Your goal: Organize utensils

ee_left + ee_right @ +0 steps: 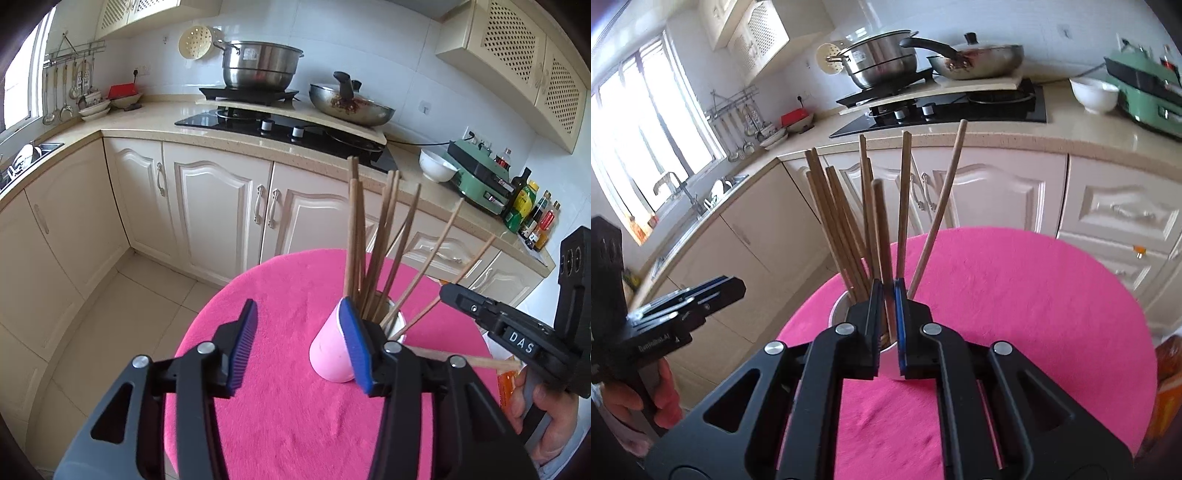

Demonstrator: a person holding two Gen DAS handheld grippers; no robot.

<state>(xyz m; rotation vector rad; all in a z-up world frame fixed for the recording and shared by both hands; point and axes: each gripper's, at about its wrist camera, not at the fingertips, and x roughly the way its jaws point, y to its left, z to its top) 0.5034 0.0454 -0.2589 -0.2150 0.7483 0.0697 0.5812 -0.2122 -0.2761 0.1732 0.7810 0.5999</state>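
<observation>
Left gripper (pixel 301 345) hovering low over the pink-clothed surface (pixel 288 413), fingers (pixel 244 341) spread wide and holding nothing, right-hand finger just beside the pink cup (pixel 330 350), contact not clear. Pink cup upright on the surface, right of centre in the left wrist view, stuffed with wooden chopsticks (pixel 373 243) fanning up and out. Right gripper (pixel 887 325) directly above the cup's rim (pixel 836 308), fingers (pixel 873 325) pinched nearly together around a single chopstick (pixel 881 229) standing upright among the others, lower end hidden inside the cup.
</observation>
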